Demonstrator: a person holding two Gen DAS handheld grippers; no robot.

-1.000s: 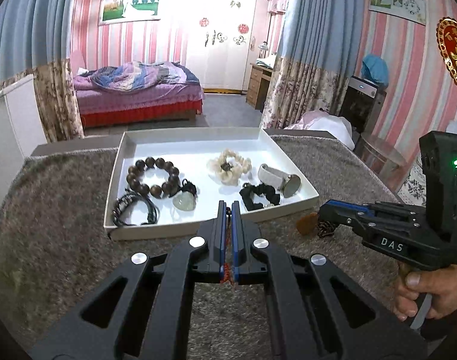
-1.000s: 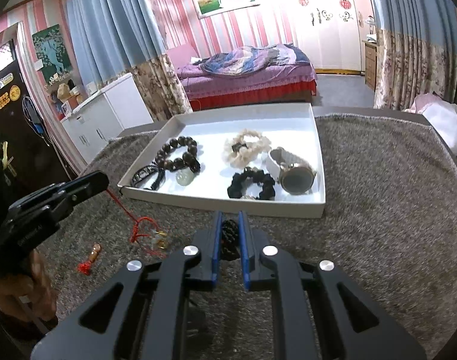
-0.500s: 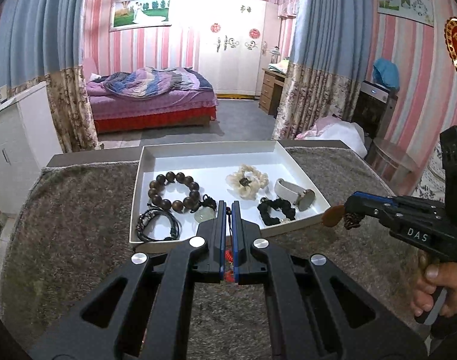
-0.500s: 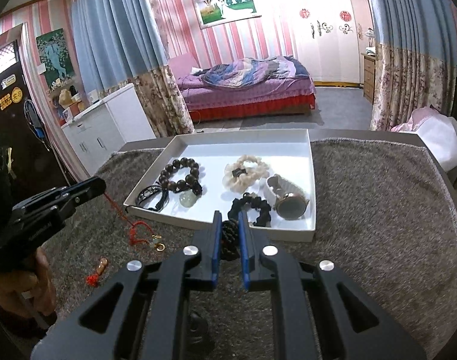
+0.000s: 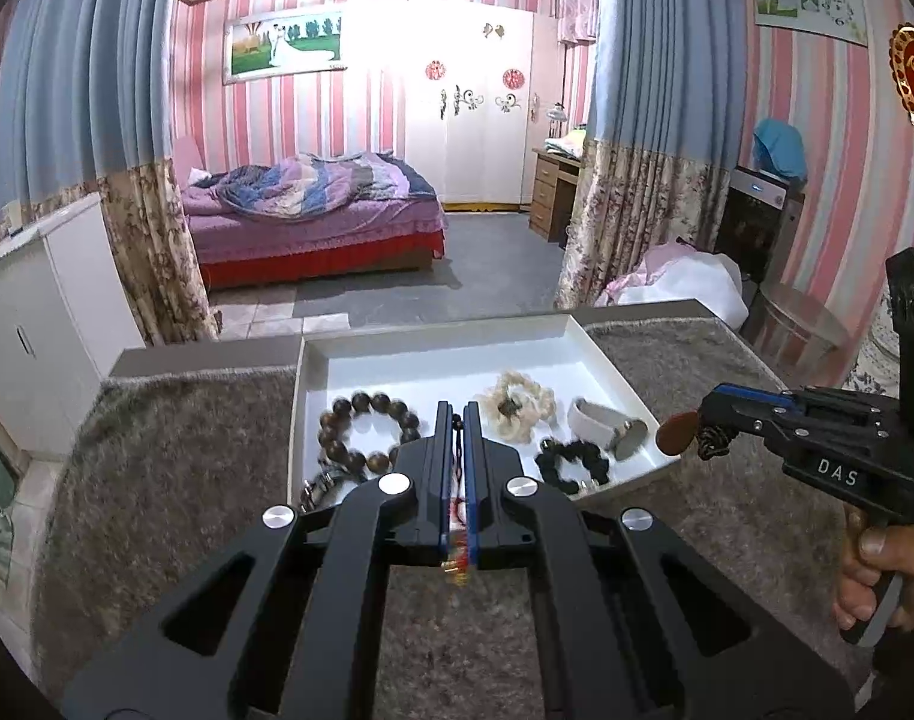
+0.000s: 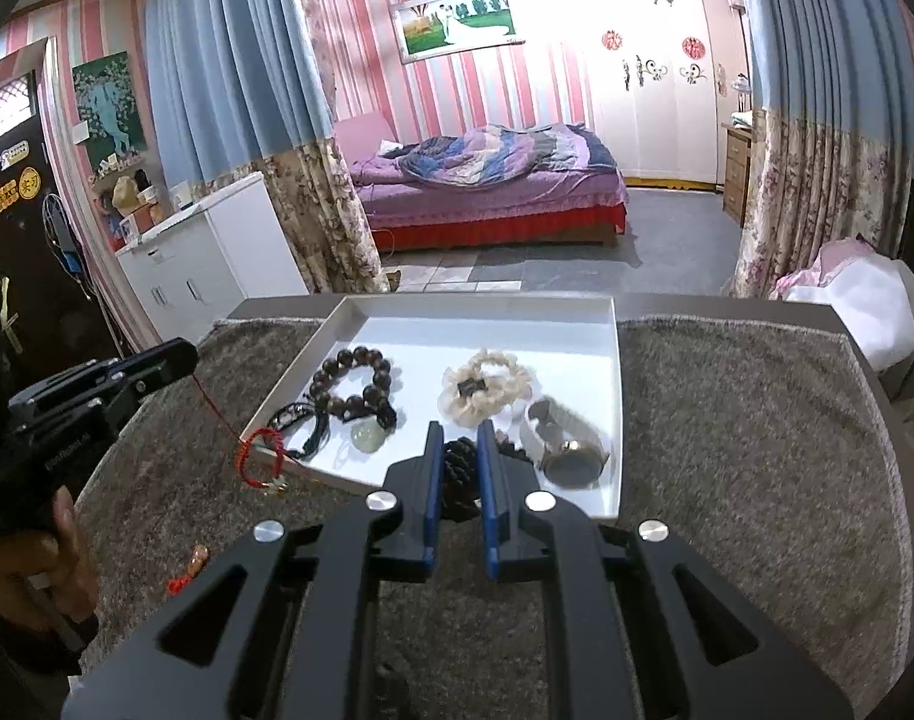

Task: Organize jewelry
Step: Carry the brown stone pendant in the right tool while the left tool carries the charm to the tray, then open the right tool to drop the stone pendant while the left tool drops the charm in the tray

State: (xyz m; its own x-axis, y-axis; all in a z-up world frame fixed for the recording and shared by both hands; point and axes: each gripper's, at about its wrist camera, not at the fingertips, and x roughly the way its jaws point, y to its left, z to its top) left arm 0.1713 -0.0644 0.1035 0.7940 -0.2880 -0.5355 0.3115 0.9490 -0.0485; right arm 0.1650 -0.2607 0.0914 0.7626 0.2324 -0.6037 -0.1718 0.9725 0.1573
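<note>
A white tray (image 6: 481,301) on the grey mat holds a dark wooden bead bracelet (image 6: 352,384), a cream bracelet (image 6: 484,387), a watch (image 6: 568,444), a jade pendant (image 6: 367,437) and black cord pieces (image 6: 295,420). My left gripper (image 5: 455,414) is shut on a thin red cord (image 5: 457,510); the right wrist view shows that cord's loop (image 6: 259,456) dangling by the tray's near left corner. My right gripper (image 6: 460,438) is shut on a dark braided cord (image 6: 460,471), whose brown pendant (image 5: 676,433) hangs beside the tray's right edge. Both grippers hover above the mat in front of the tray.
A small orange charm with a red tassel (image 6: 196,561) lies on the grey mat (image 6: 727,450) at the front left. A hand (image 5: 877,576) holds the right gripper's handle. The table's far edge runs just behind the tray; a bedroom lies beyond.
Both grippers have risen, each with its piece still held. The red cord's loop has lifted off the mat and now hangs by the tray's corner.
</note>
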